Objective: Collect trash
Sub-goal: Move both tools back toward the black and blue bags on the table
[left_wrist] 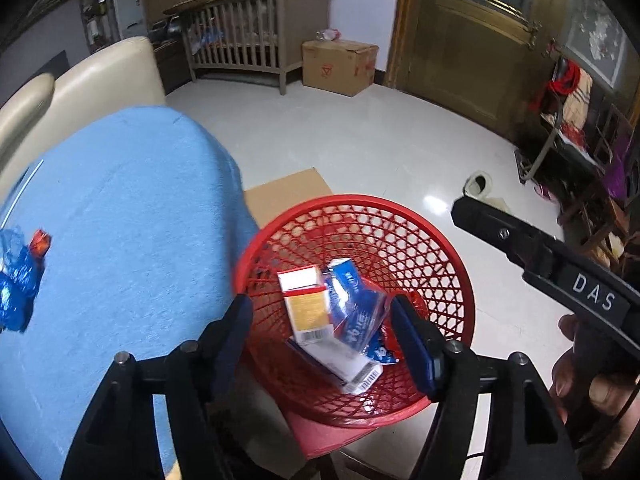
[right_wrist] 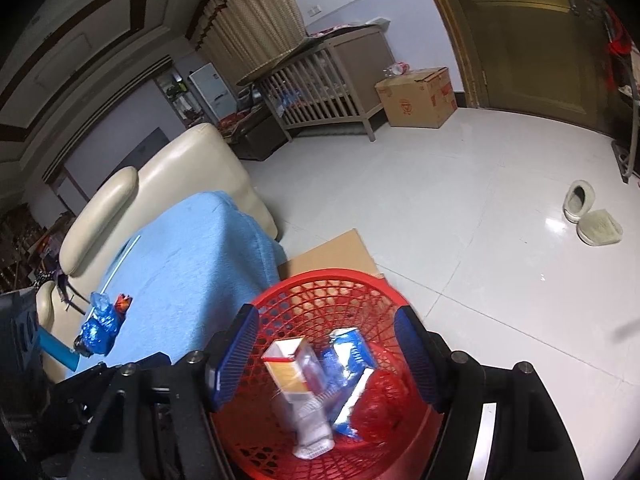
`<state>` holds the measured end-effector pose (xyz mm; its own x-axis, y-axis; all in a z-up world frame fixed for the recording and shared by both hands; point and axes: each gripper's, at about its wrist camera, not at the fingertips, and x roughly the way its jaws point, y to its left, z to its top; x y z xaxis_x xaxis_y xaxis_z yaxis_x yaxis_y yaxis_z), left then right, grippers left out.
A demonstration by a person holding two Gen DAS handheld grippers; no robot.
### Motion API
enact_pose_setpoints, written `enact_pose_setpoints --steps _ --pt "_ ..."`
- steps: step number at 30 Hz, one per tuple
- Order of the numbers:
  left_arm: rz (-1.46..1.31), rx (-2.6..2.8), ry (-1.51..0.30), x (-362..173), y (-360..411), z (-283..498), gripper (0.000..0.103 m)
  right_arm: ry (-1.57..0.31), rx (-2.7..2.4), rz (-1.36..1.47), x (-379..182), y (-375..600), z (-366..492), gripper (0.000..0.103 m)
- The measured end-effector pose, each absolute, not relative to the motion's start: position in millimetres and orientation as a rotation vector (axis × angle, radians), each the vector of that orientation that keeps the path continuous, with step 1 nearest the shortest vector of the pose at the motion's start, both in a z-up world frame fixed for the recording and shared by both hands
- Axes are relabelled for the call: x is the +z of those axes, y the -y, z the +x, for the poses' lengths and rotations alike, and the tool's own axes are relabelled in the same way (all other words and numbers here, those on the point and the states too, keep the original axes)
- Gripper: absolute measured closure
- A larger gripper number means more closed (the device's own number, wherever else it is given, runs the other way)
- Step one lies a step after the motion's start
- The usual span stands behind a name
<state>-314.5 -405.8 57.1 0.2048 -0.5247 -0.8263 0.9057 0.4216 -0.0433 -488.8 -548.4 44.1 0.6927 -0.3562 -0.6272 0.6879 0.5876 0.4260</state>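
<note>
Both grippers hung over the red basket point(left_wrist: 432, 240), left gripper point(left_wrist: 324, 344) and right gripper point(right_wrist: 328, 356) each with jaws apart and empty. Below them in the basket lay a yellow-and-white box point(left_wrist: 306, 304), blue packets point(left_wrist: 356, 312) and a red wrapper point(right_wrist: 380, 408). A blue wrapper point(right_wrist: 98, 332) (crumpled) stayed on the blue cloth point(right_wrist: 192, 264), well left.

Basket point(left_wrist: 448, 280): straight below and ahead of both grippers, on a stool point(left_wrist: 328, 436).
In the basket: upright carton point(left_wrist: 306, 306) to the left, pouch point(left_wrist: 352, 304) leaning beside it on the right, flat box point(left_wrist: 340, 360) beneath them.
Towel point(left_wrist: 120, 240): left of the basket, draped over a sofa point(left_wrist: 100, 76).
Wrappers point(right_wrist: 100, 328): on the towel, far left.
Cardboard sheet point(right_wrist: 332, 252): on the floor, behind the basket.
Slippers point(right_wrist: 588, 216): ahead, to the right.
Crib point(right_wrist: 332, 88): far ahead, packing box point(right_wrist: 420, 96) to its right.
</note>
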Motion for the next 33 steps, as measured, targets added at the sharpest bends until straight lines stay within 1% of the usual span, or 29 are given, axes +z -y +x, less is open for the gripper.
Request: enact_pose_setpoints --steps 5,11,22,28,33 --pt "0.416 -0.998 -0.895 70.0 372.9 -285.1 0.031 -0.533 -0.573 0.66 57.5 527.3 -467.4 0.029" --pt "0.312 -0.872 -0.893 77.4 309.0 -246.8 0.03 -0.557 -0.491 0.604 69.3 496.7 -435.7 0.028" --pt "0.164 -0.592 -0.919 54.9 185.9 -187.6 0.029 -0.67 -0.293 0.549 65.1 428.0 -358.1 0.026" --pt "0.114 -0.471 -0.911 47.9 138.9 -171.6 0.029 -0.733 -0.183 0.614 61.4 403.6 -306.6 0.025" --pt "0.077 -0.413 -0.915 42.2 108.8 -161.6 0.029 -0.739 -0.091 0.64 72.6 378.9 -255.1 0.023"
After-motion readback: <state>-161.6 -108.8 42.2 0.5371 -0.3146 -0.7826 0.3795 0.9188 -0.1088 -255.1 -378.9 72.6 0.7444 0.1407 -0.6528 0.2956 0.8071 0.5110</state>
